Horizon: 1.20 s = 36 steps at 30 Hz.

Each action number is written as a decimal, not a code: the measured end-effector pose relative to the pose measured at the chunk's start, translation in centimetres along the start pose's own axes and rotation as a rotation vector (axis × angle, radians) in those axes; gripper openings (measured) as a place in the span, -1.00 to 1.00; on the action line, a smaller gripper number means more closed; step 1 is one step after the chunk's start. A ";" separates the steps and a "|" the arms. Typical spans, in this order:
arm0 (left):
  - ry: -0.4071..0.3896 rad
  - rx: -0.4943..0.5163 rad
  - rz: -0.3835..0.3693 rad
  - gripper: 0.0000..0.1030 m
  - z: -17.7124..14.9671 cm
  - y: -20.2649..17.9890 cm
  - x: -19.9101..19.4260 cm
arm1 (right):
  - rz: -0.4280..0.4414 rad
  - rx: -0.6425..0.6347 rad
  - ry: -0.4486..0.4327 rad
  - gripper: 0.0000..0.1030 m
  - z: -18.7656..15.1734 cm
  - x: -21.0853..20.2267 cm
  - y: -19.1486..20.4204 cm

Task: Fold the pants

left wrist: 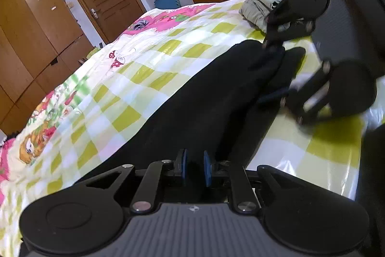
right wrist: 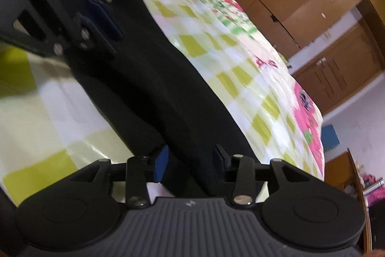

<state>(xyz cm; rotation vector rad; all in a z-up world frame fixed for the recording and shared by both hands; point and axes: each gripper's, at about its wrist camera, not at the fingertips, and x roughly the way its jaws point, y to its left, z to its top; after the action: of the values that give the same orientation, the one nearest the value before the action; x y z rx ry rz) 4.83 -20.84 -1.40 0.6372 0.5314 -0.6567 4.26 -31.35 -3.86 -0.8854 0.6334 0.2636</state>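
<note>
Lying lengthwise on the checked bed (left wrist: 168, 49), black pants (left wrist: 192, 107) stretch between both claws; left claw (left wrist: 194, 168) narrowly parted, right claw (right wrist: 190, 160) wider, neither pinching, apparently releasing.

Room was evenly lit but kinda dim, with glare off the shiny checked bedspread (left wrist: 168, 49). Fisheye bent the wardrobe (left wrist: 28, 23) edges hard, and the right wrist view was motion-smeared.

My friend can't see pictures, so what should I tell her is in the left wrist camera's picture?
Black pants lie stretched out on a bed with a green-checked cartoon quilt. The left claw sits at their near end with its blue pads slightly apart, and the right claw is at the far end. Folded clothes are stacked beyond.
</note>
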 end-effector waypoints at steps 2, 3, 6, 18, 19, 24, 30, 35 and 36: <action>-0.007 -0.011 -0.002 -0.38 0.2 0.1 -0.2 | -0.016 -0.063 -0.020 -0.20 0.5 0.3 0.8; -0.015 -0.012 0.002 -0.37 0.3 0.1 -0.3 | -0.029 -0.071 -0.018 -0.17 0.8 0.7 0.9; -0.036 0.007 0.016 -0.28 0.5 0.0 -0.6 | -0.021 -0.013 -0.019 -0.17 1.8 1.5 0.3; -0.032 0.036 0.058 -0.15 0.4 -1.0 1.2 | -0.007 0.265 -0.032 -0.33 2.5 1.1 -3.7; -0.039 0.047 0.090 -0.15 0.6 -1.2 1.5 | 0.001 0.301 -0.027 -0.36 2.4 1.2 -4.1; -0.077 0.138 0.133 -0.13 0.9 -3.4 1.4 | 0.064 0.479 -0.018 -0.37 2.1 1.8 -6.0; -0.013 0.067 0.176 -0.17 1.2 -2.1 3.3 | 0.046 0.430 -0.043 -0.37 2.3 1.0 -5.5; -0.006 -0.039 0.152 -0.51 1.5 1.1 3.1 | 0.036 0.245 -0.035 -0.20 0.6 0.2 -2.9; -0.010 -0.044 0.147 -0.52 1.6 1.2 3.0 | 0.027 0.222 -0.024 -0.19 0.2 0.4 -2.4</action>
<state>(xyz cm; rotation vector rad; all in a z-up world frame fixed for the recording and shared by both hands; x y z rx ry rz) 8.08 -22.38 -1.75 0.6253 0.4840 -0.5087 5.81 -32.65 -2.48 -0.6601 0.6395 0.2230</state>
